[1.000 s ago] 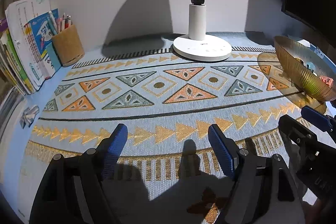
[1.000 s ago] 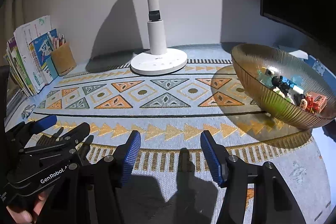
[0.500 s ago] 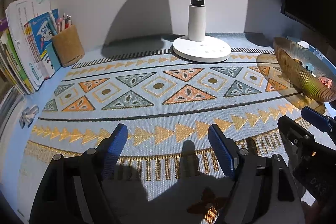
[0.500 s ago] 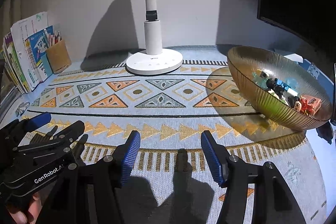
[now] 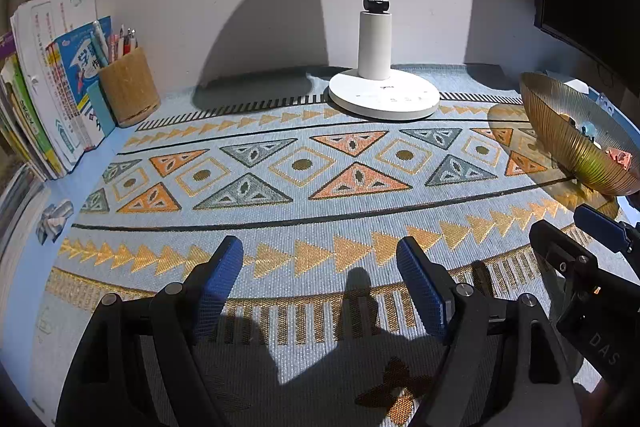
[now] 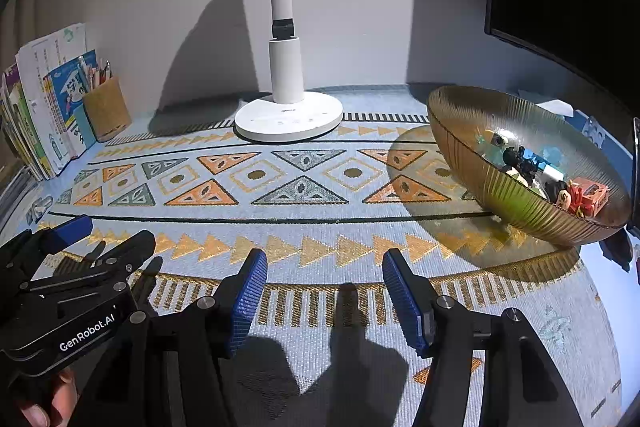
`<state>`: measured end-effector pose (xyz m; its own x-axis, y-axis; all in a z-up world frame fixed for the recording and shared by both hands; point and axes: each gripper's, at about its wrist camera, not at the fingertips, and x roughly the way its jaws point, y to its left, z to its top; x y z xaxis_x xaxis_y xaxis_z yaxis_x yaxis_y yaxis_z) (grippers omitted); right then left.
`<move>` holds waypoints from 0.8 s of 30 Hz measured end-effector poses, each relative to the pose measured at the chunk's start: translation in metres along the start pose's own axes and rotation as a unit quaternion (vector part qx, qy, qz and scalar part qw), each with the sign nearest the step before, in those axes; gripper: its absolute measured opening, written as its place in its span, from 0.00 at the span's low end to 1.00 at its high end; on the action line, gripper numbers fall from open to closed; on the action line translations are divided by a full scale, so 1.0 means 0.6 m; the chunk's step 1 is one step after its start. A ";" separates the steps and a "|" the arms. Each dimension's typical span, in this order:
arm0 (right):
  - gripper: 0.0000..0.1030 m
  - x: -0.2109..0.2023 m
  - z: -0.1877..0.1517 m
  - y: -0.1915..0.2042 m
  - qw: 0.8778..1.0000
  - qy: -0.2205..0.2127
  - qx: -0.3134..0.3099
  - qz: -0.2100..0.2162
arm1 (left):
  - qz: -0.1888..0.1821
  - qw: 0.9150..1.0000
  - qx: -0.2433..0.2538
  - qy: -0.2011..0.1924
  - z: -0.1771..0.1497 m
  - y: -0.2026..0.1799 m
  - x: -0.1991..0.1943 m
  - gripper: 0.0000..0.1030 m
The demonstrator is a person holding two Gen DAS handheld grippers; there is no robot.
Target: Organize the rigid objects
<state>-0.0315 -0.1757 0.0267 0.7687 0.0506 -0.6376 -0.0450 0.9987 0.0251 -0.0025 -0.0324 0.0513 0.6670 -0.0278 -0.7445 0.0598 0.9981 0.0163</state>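
The tabletop (image 6: 592, 327) lies under a patterned mat (image 6: 304, 227) of triangles and diamonds, with bare blue surface showing past its edges. At the back a white lamp (image 6: 286, 75) stands on its round base, and beside the wall on the left, books (image 5: 44, 95) stand upright next to a cork pen cup (image 5: 128, 87). On the right sits a ribbed amber bowl (image 6: 500, 195), and there are the small toys (image 6: 560, 183), piled inside it toward its right side. Down front, the left hand-held gripper (image 5: 320, 279) hovers above the mat with its blue pads set wide and nothing between them. Just beside it, the right hand-held gripper (image 6: 324, 291) is parted too, a bit narrower, also empty, well short of the bowl.
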 end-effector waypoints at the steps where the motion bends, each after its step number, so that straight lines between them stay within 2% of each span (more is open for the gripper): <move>1: 0.57 0.000 0.000 -0.001 1.000 0.000 0.000 0.000 | 0.000 1.000 0.000 0.000 0.000 0.000 0.000 0.76; 15: 0.57 0.002 -0.001 -0.005 1.000 0.004 0.003 -0.002 | 0.000 1.000 -0.001 0.001 -0.002 0.001 0.001 0.77; 17: 0.62 0.002 -0.001 -0.006 1.000 0.003 0.003 -0.003 | -0.001 1.000 -0.001 0.001 -0.003 0.001 0.002 0.77; 19: 0.76 -0.002 -0.001 -0.004 1.000 -0.005 0.002 -0.009 | -0.001 1.000 -0.001 0.002 -0.003 0.001 0.003 0.77; 24: 0.79 -0.005 -0.001 0.001 1.000 -0.009 -0.004 -0.014 | -0.001 1.000 -0.002 0.002 -0.004 0.001 0.003 0.78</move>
<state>-0.0340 -0.1754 0.0279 0.7810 0.0227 -0.6241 -0.0287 0.9996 0.0005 -0.0031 -0.0317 0.0483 0.6634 -0.0304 -0.7477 0.0589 0.9982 0.0116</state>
